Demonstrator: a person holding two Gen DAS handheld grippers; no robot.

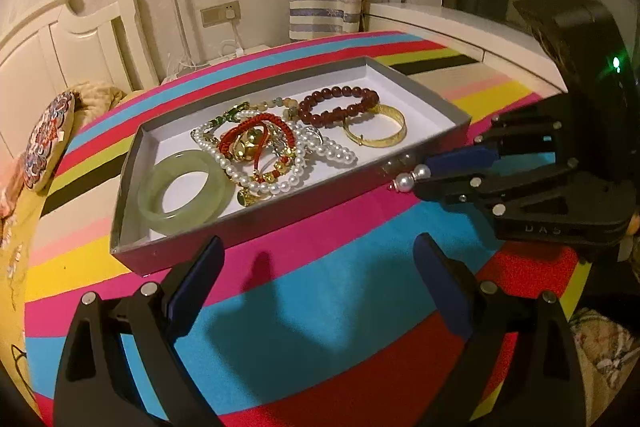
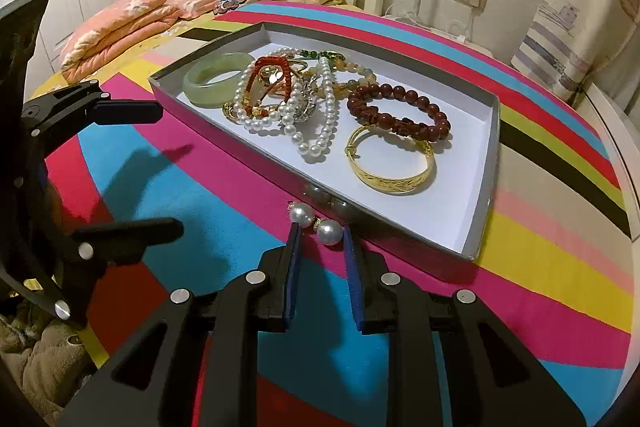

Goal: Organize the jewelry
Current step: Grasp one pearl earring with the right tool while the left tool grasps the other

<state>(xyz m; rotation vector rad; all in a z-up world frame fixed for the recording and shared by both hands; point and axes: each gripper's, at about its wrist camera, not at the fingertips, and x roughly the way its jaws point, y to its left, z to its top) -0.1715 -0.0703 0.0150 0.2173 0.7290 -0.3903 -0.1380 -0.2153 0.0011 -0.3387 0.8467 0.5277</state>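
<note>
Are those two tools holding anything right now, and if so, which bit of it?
The right tool pinches a pair of pearl earrings at its tips, apparently by the small fittings beside the pearls. The left tool is open and holds nothing.

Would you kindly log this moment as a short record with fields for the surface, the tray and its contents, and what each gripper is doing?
surface: striped cloth
tray: shallow grey tray with a white floor, lying on the cloth
in tray: jade bangle; gold bangle; dark red bead bracelet; tangled pearl strands with red cord pieces
outside tray: pearl earrings, by the near wall
right gripper: narrowly apart around the pearl earrings; grip not clear
left gripper: open, empty, above the cloth near the tray
</note>
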